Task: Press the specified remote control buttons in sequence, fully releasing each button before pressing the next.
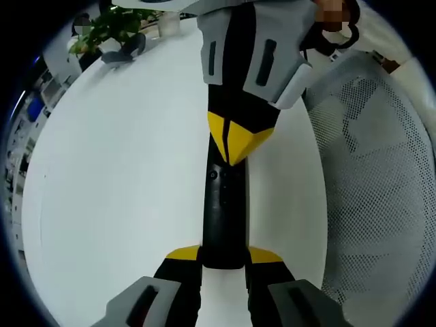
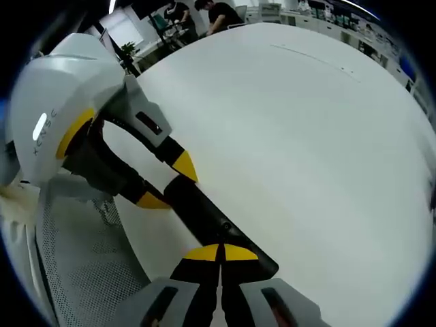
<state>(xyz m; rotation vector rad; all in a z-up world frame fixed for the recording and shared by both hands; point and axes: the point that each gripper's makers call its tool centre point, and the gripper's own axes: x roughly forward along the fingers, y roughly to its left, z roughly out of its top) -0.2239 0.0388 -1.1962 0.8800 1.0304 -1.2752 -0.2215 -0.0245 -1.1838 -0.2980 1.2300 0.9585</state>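
Remote control (image 1: pixel 225 218), black and slim, lies on the white table (image 1: pixel 122 191), near its edge by a mesh chair (image 1: pixel 381 191). Left gripper (image 1: pixel 225 262) clamps the remote's near end between its yellow tips. Right gripper (image 2: pixel 221 253), jaws pinched together, tips pressing the remote's top face; it enters the left gripper view from 12 o'clock. Potted plant (image 1: pixel 112 27) at 11 o'clock, far side.

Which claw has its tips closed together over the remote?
The right claw: its yellow tips meet above the black remote. The left claw instead grips the remote's end, one tip each side.
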